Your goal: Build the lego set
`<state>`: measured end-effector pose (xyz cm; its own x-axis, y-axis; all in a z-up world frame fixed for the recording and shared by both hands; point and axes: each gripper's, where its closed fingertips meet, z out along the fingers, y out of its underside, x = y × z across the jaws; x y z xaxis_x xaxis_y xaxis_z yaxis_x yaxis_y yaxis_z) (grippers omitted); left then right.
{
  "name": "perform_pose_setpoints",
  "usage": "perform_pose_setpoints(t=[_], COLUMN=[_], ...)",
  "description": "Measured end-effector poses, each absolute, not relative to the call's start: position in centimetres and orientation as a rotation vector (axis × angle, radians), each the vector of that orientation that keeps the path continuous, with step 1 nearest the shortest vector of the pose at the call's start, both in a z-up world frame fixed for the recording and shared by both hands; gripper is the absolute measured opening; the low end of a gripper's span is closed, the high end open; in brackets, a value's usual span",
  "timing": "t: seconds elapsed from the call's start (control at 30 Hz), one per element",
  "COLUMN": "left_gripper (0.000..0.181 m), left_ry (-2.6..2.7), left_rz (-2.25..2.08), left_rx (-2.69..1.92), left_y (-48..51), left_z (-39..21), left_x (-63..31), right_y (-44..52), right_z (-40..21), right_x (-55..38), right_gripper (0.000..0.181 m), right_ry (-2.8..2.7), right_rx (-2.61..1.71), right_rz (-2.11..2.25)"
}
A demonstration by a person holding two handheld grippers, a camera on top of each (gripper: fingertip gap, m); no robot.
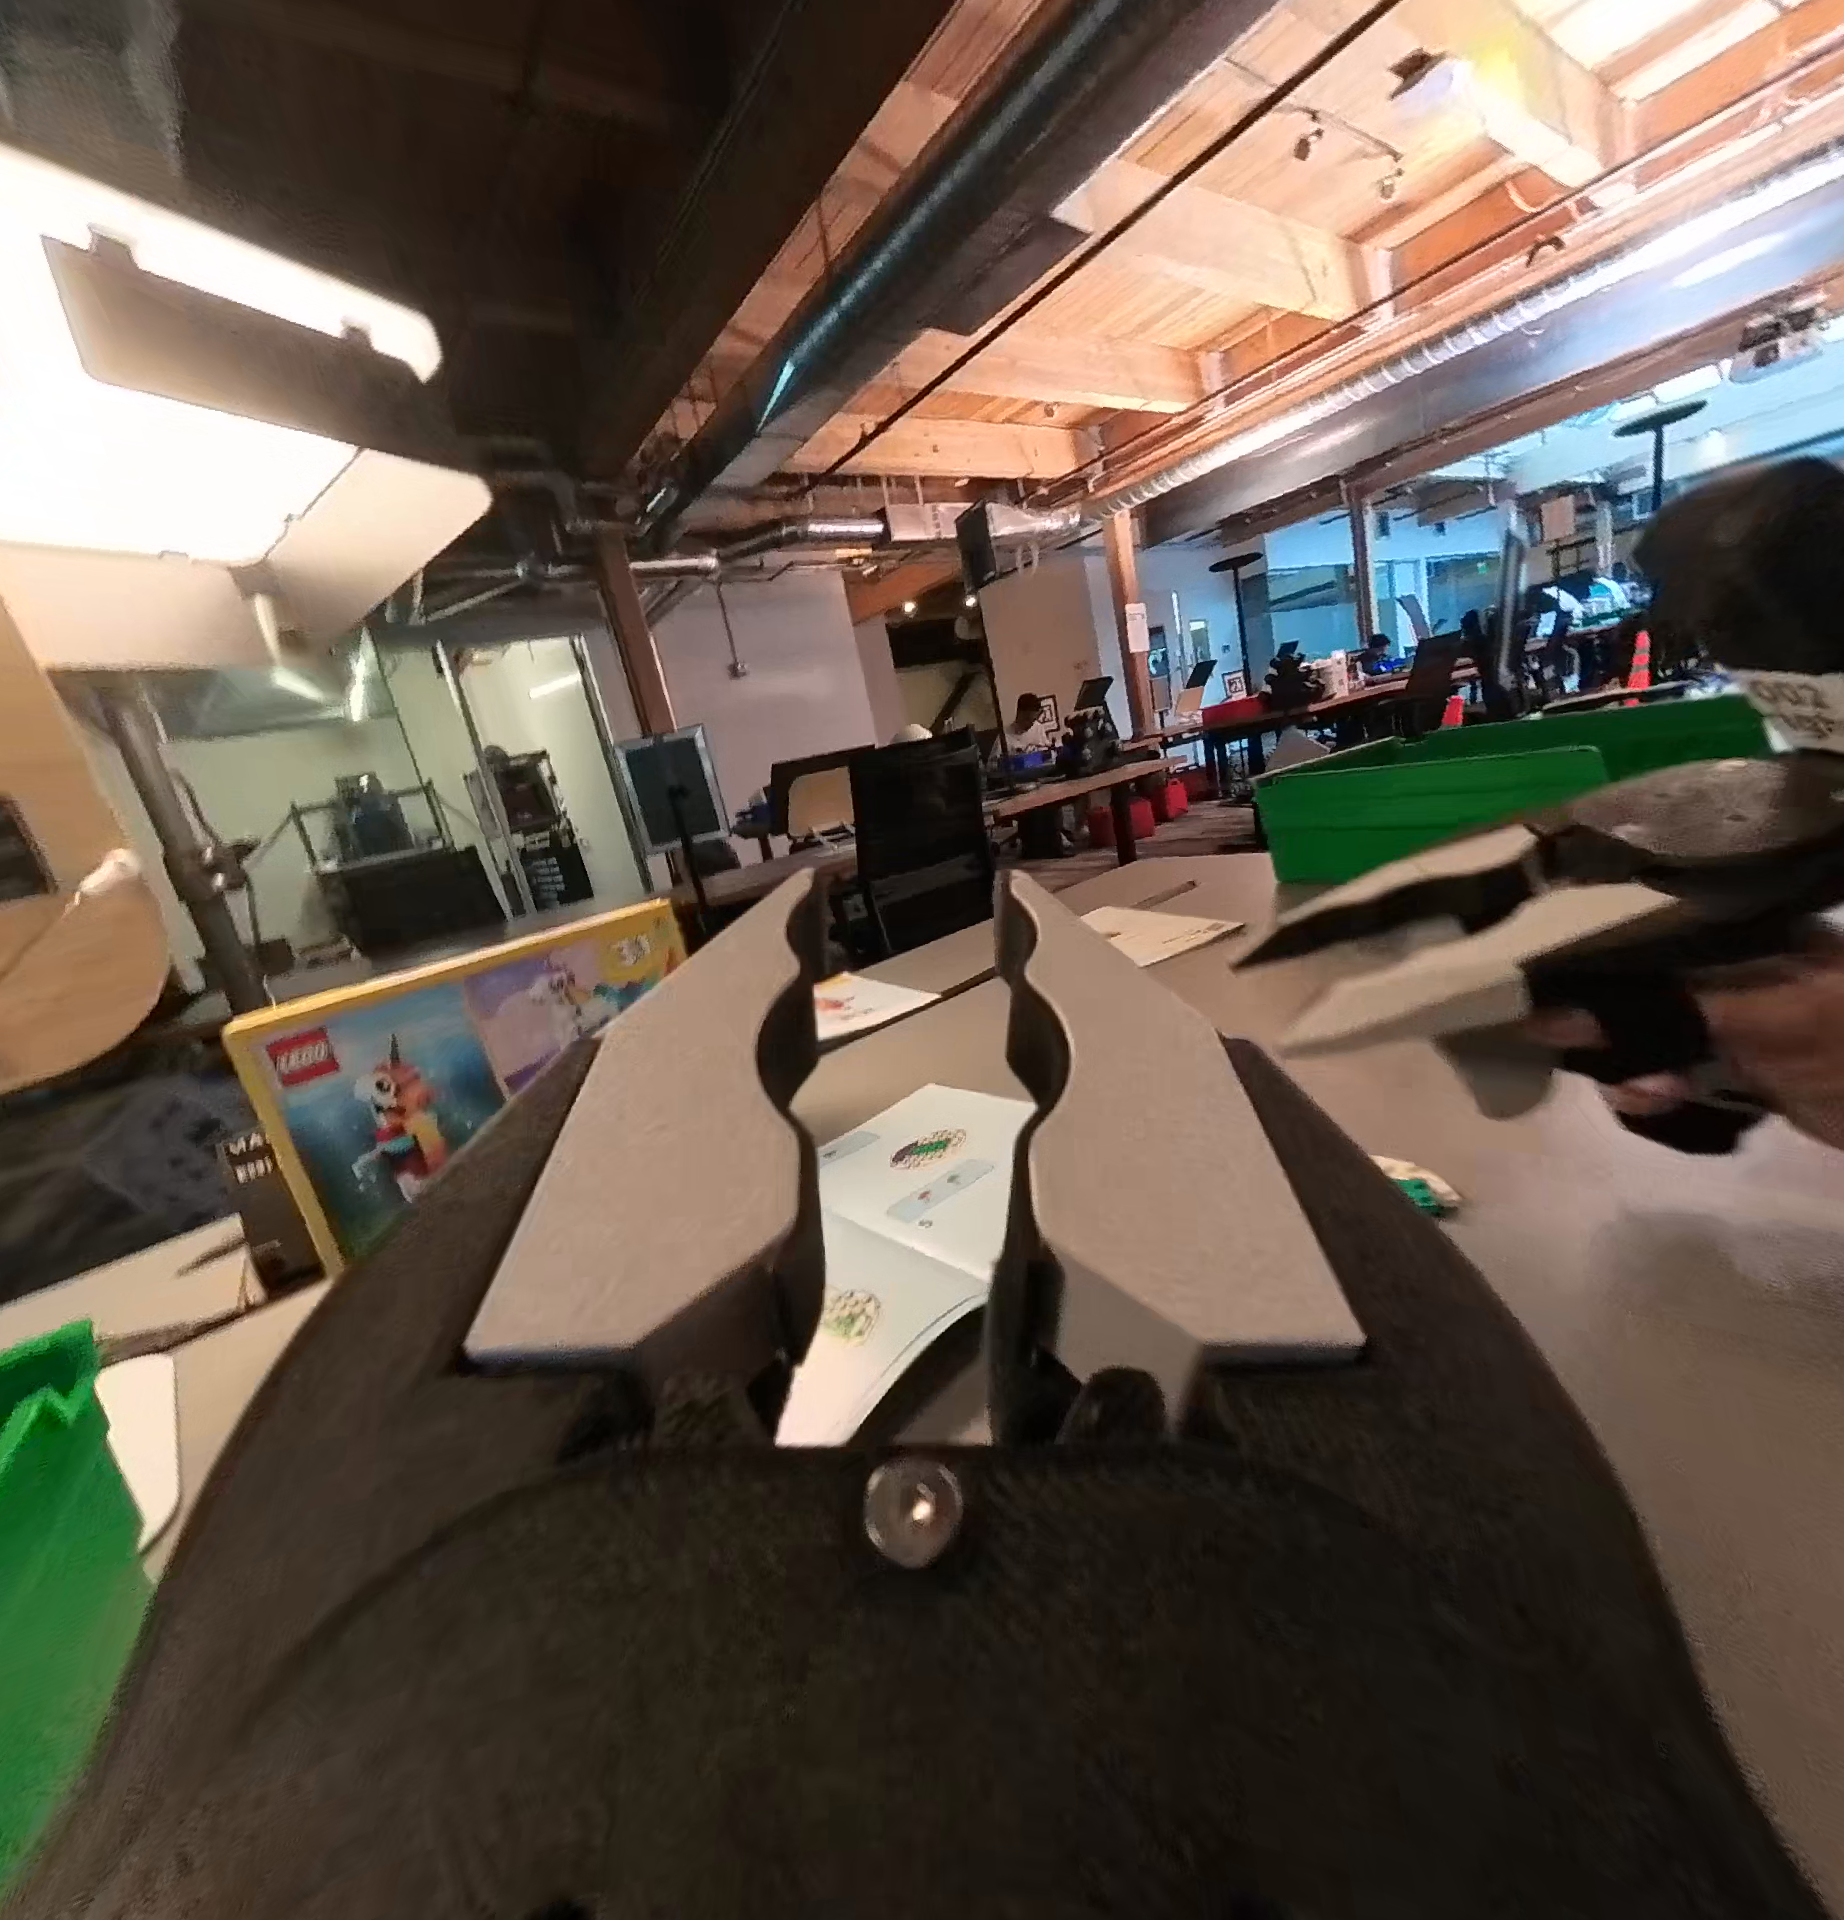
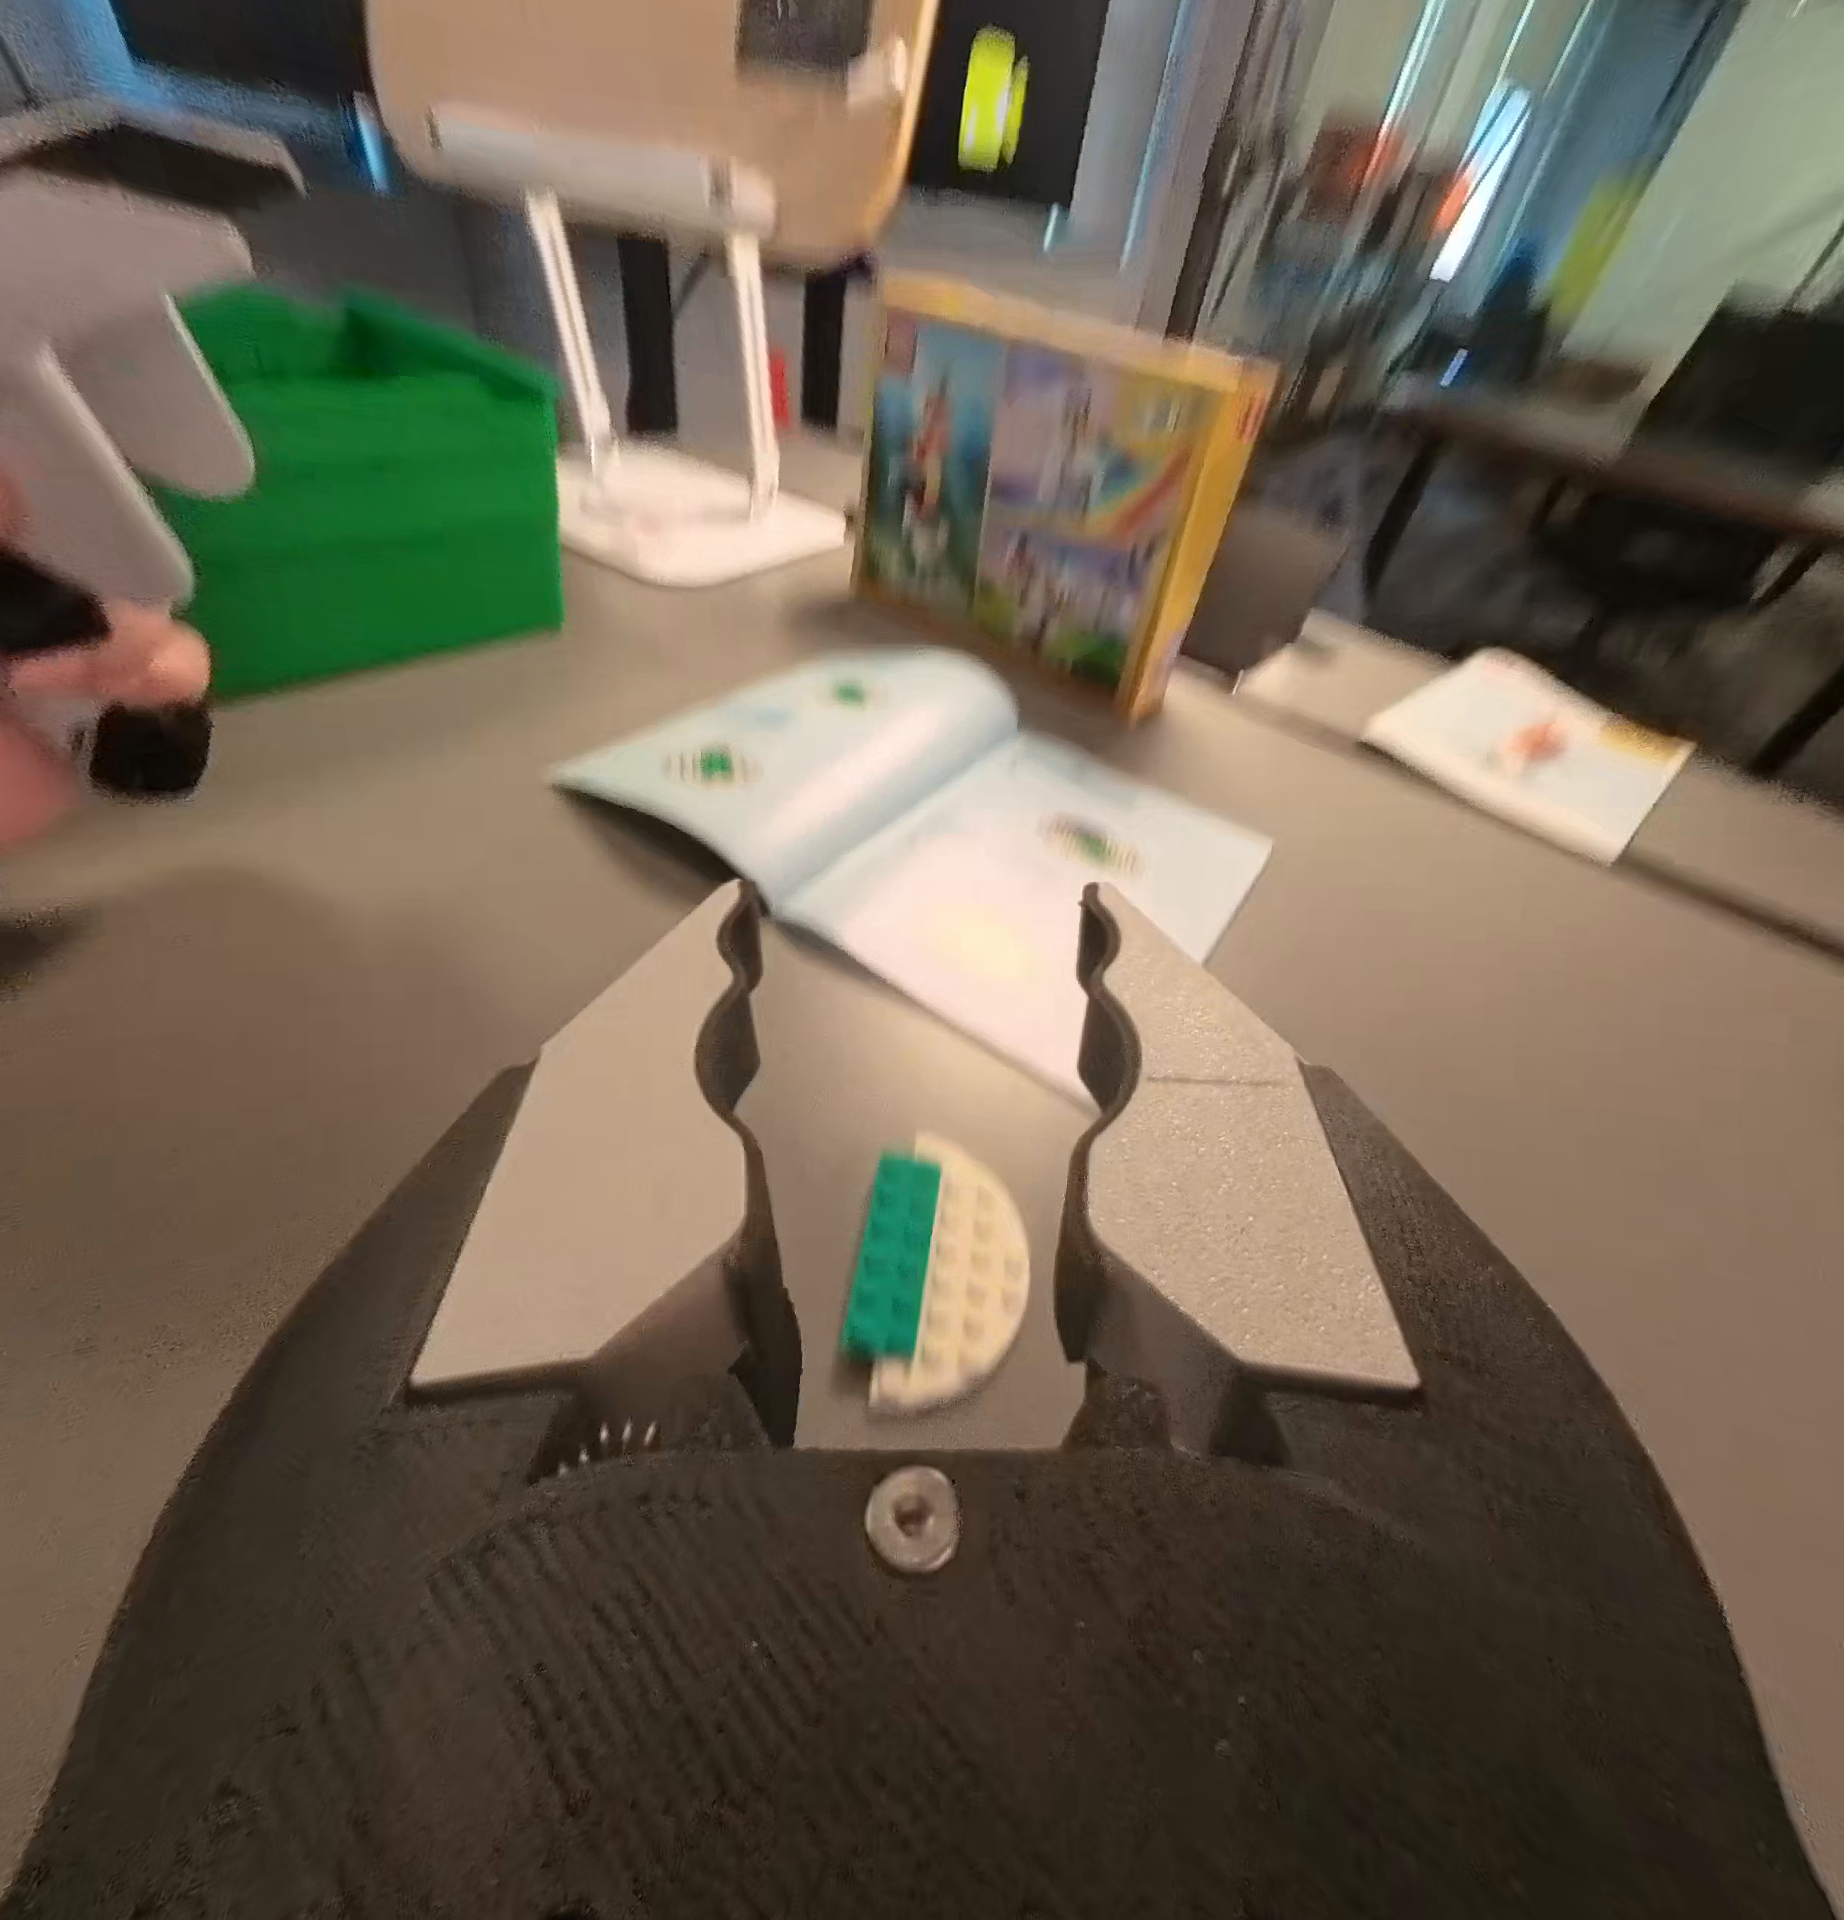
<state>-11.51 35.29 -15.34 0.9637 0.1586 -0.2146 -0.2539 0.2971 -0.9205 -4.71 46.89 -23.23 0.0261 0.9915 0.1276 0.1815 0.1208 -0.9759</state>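
Note:
A green plate sits on a white half-round plate on the grey table. It lies below and between the fingers of my right gripper, which is open and empty above it. This piece also shows small in the left wrist view. My left gripper is open and empty, held up over the open instruction booklet. The booklet lies just beyond the right gripper's tips. The right gripper shows at the right of the left wrist view, its jaws apart.
The set's box stands behind the booklet, also in the left wrist view. A green bin and a white lamp base are at the back left. A second booklet lies to the right. More green bins stand beyond. My right tips are roughly 9 cm from the white half-round plate.

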Motion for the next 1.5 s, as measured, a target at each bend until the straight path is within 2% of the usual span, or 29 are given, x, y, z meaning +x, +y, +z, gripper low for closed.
perform_pose_setpoints(t=[0.13, 0.23, 0.4, 0.5, 0.57, 0.63, 0.73, 1.03, 1.33, 1.5], left_gripper=[0.034, 0.041, 0.043, 0.043, 0.044, 0.044, 0.045, 0.054, 0.059, 0.047], left_ry=[0.195, 0.192, 0.088, -0.034, -0.189, -0.365, -0.563, -0.713, -0.779, -0.89], left_rz=[0.338, 0.324, 0.187, 0.181, 0.28, 0.414, 0.409, 0.129, 0.098, 0.089], left_rx=[-1.262, -1.261, -1.277, -1.305, -1.39, -1.54, -1.862, -2.391, -2.486, -2.461], left_y=[35.0, 33.3, 28.3, 23.7, 20.3, 16.9, 13.7, 13.2, 13.4, 13.2], left_z=[-15.4, -14.3, -11.1, -8.6, -8.1, -9.5, -14.7, -28.2, -30.8, -30.8], left_x=[-9.1, -7.3, -5.0, -7.1, -11.8, -18.0, -25.0, -30.9, -31.8, -32.8], right_y=[46.2, 45.1, 44.0, 43.3, 43.4, 43.6, 43.9, 43.5, 43.1, 43.0], right_z=[-19.6, -19.0, -19.8, -20.9, -21.3, -21.2, -21.1, -20.7, -20.4, -20.7], right_x=[-6.4, -6.8, -7.5, -8.0, -8.1, -8.1, -8.7, -10.0, -9.6, -9.8], right_gripper=[0.052, 0.051, 0.051, 0.051, 0.051, 0.05, 0.05, 0.05, 0.049, 0.047], right_ry=[-1.18, -1.129, -1.252, -1.374, -1.416, -1.432, -1.45, -1.489, -1.501, -1.52], right_rx=[-1.028, -0.969, -0.844, -0.774, -0.723, -0.692, -0.625, -0.52, -0.533, -0.544], right_rz=[0.962, 1.012, 0.955, 0.95, 0.933, 0.957, 0.959, 1.106, 1.24, 1.253])
